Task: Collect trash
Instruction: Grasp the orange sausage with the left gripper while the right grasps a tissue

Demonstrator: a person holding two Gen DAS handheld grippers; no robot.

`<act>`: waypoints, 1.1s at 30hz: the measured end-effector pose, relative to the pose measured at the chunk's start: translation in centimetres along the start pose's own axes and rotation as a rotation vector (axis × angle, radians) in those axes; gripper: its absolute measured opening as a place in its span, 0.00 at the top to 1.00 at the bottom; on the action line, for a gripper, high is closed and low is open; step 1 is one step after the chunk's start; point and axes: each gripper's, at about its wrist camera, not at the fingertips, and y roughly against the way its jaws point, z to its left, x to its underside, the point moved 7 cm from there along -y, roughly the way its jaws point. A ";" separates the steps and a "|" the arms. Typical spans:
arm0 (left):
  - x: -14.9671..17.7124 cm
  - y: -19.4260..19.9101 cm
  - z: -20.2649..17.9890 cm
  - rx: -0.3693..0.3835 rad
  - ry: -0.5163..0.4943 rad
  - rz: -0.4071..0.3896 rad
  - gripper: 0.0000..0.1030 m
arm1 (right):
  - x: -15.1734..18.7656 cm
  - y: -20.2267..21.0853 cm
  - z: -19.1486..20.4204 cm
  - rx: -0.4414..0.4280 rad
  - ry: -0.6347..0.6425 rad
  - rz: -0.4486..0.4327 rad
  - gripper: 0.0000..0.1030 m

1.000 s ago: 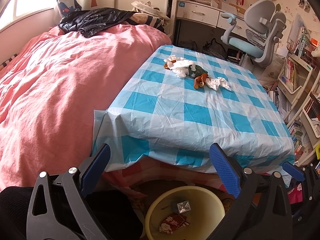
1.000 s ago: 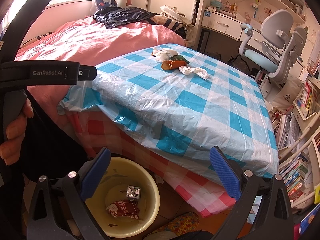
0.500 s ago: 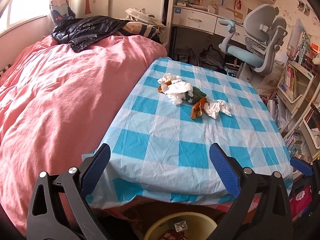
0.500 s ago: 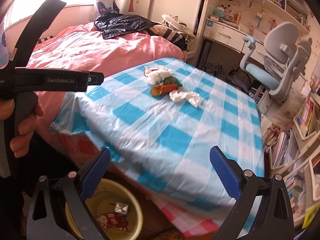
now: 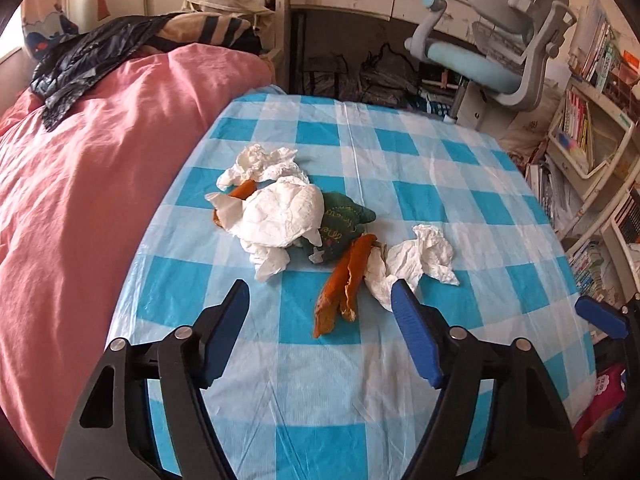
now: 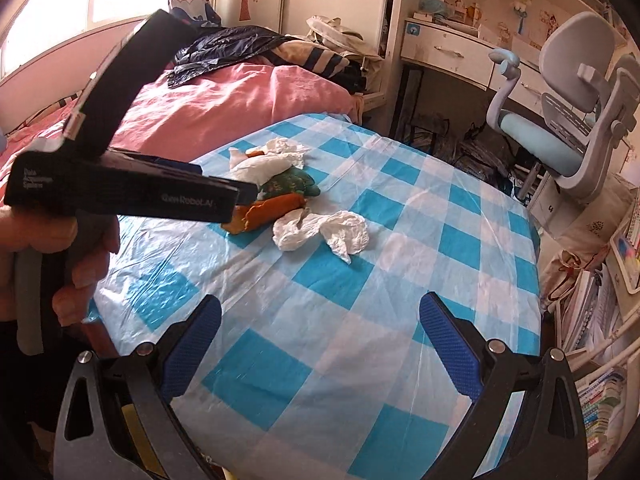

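A heap of trash lies on the blue-checked tablecloth (image 5: 320, 368): crumpled white tissues (image 5: 280, 212), a dark green wrapper (image 5: 340, 220), an orange peel (image 5: 344, 284) and another white tissue (image 5: 420, 260). My left gripper (image 5: 322, 300) hovers just short of the orange peel, its jaws closing with nothing pressed between them. In the right wrist view the same orange peel (image 6: 272, 206) and tissue (image 6: 324, 232) lie further off. My right gripper (image 6: 320, 312) stands open over bare cloth, well short of the heap. The left tool's body (image 6: 120, 192), held by a hand, covers part of the heap.
A bed with a pink duvet (image 5: 80, 184) runs along the table's left side, a dark jacket (image 5: 88, 56) on it. A grey and blue desk chair (image 5: 492, 52) and a desk stand beyond the table. Bookshelves (image 5: 588, 132) crowd the right.
Both grippers have moved forward over the table toward the heap. The yellow bin has dropped out of the left view. The left jaws have narrowed.
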 end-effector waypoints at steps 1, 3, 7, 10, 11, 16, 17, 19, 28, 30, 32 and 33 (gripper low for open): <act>-0.1 -1.2 -0.1 -0.004 -0.009 0.034 0.42 | -0.2 -0.6 -0.4 -0.002 -0.007 0.003 0.08; 0.0 -3.0 0.0 0.013 0.004 0.093 0.60 | -0.7 -1.9 -0.9 -0.006 -0.014 0.008 0.08; -0.2 -3.0 0.3 0.112 0.007 0.155 0.86 | -2.1 -4.1 -1.4 -0.025 -0.020 0.002 0.08; -0.9 -1.0 0.8 0.178 -0.043 0.176 0.86 | -3.2 -5.6 -1.2 -0.057 -0.032 -0.005 0.08; -1.2 -0.3 1.2 0.191 -0.053 0.173 0.86 | -3.6 -6.0 -0.9 -0.068 -0.030 -0.007 0.08; -2.8 0.5 3.9 0.138 -0.058 0.148 0.87 | -4.5 -8.0 0.4 -0.134 -0.034 0.022 0.08; -3.1 0.5 4.4 0.140 -0.045 0.146 0.88 | -4.4 -8.5 0.9 -0.155 -0.032 0.047 0.08; -3.6 0.7 5.0 0.135 -0.060 0.139 0.89 | -4.3 -9.2 1.6 -0.192 -0.031 0.079 0.08; -0.6 -0.9 4.3 0.042 -0.299 0.226 0.84 | -1.9 -10.1 3.3 -0.238 0.033 0.191 0.12; -0.8 -0.6 3.5 0.070 -0.328 0.191 0.68 | -1.9 -9.8 3.3 -0.254 0.028 0.191 0.28; -0.6 -0.8 2.6 0.083 -0.373 0.182 0.52 | -1.8 -9.5 3.3 -0.258 0.034 0.193 0.38; -0.3 -1.1 2.4 0.074 -0.390 0.190 0.52 | -1.8 -9.3 3.3 -0.265 0.031 0.193 0.47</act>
